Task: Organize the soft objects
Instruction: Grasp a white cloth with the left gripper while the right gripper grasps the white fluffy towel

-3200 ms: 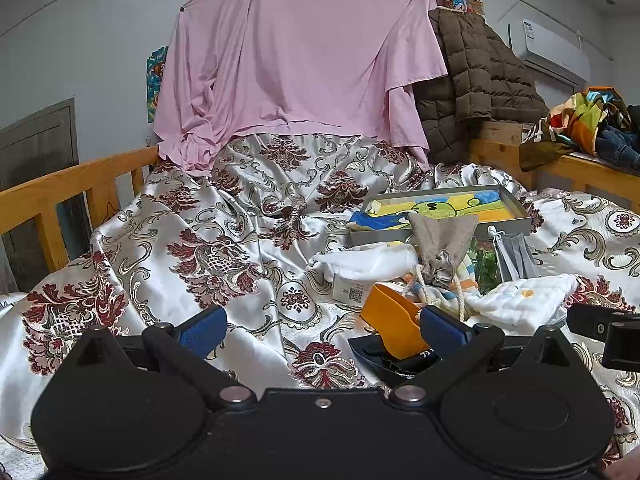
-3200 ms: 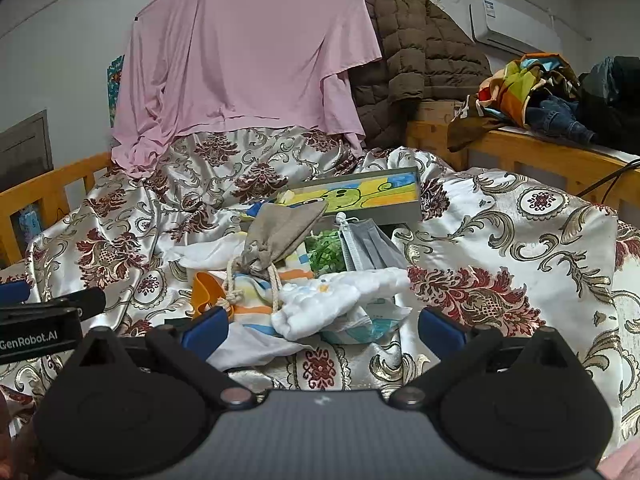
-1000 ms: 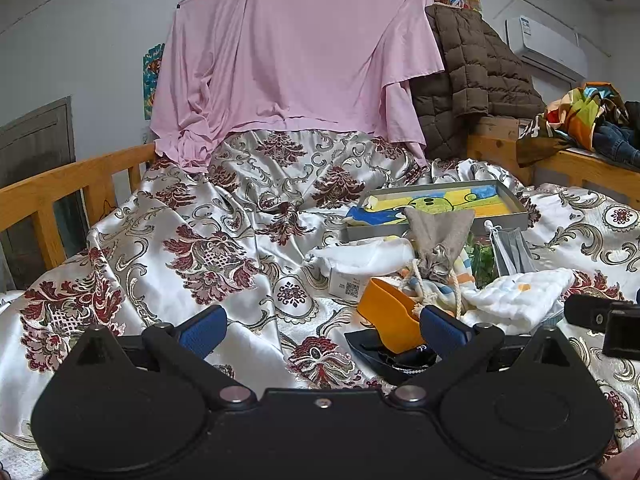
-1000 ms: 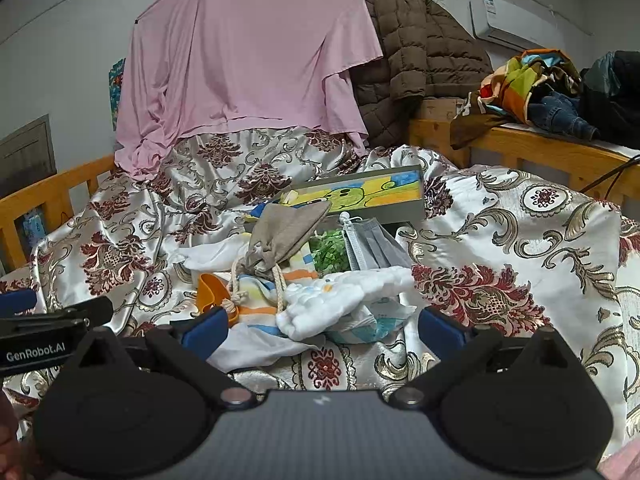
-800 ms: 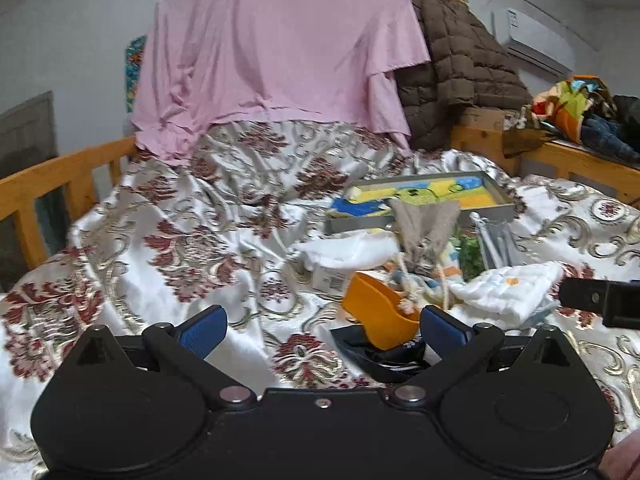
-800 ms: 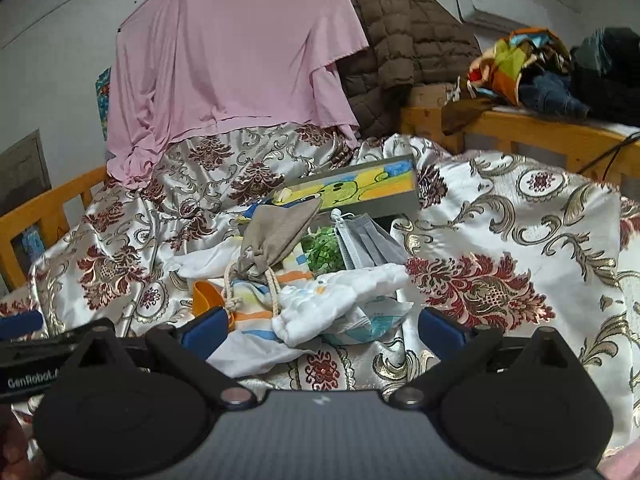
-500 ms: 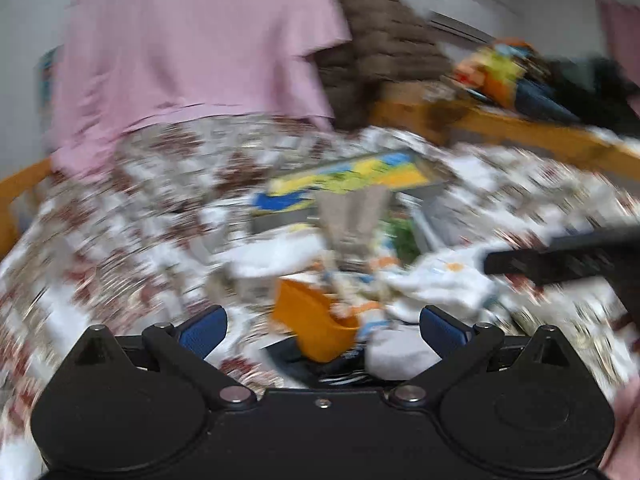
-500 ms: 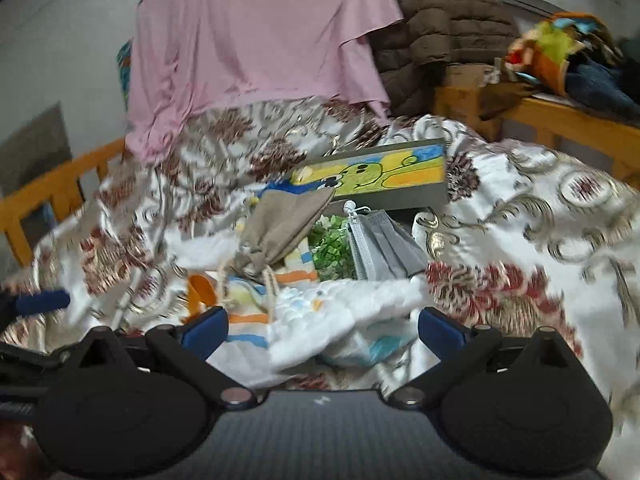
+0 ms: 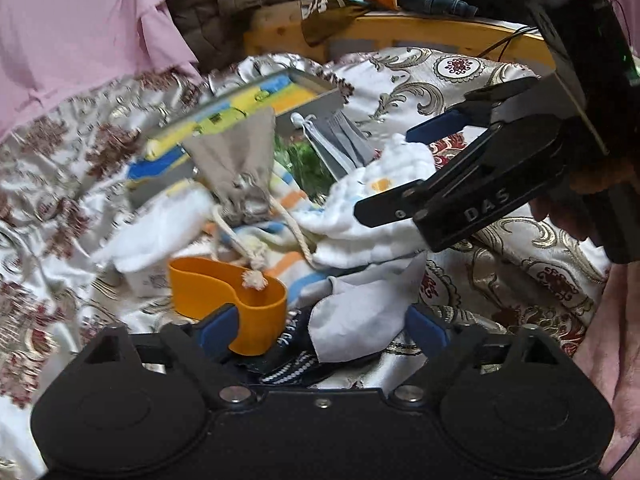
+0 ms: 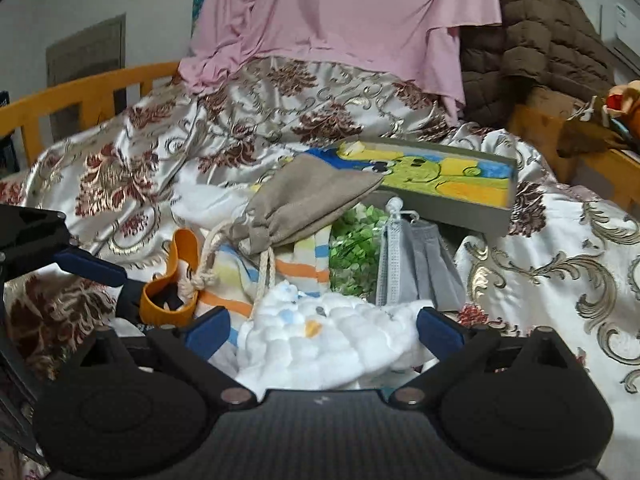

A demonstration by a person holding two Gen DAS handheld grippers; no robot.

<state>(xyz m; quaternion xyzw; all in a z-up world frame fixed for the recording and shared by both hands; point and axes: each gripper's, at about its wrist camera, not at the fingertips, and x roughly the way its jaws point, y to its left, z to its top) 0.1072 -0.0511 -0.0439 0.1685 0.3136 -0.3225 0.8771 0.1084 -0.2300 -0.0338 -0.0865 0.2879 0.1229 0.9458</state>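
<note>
Landmark: we take the beige pouch on the bed.
Left hand-held gripper: spread, near the orange cup below the pouch.
Right hand-held gripper: spread around the white cloth below the pouch.

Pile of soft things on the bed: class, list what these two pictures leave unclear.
- Right wrist view: the near edge of the white cloth is cut off by the right gripper.
- Left wrist view: the dark striped item is mostly under a pale cloth.
- Left wrist view: the drawstring pouch is blurred.
</note>
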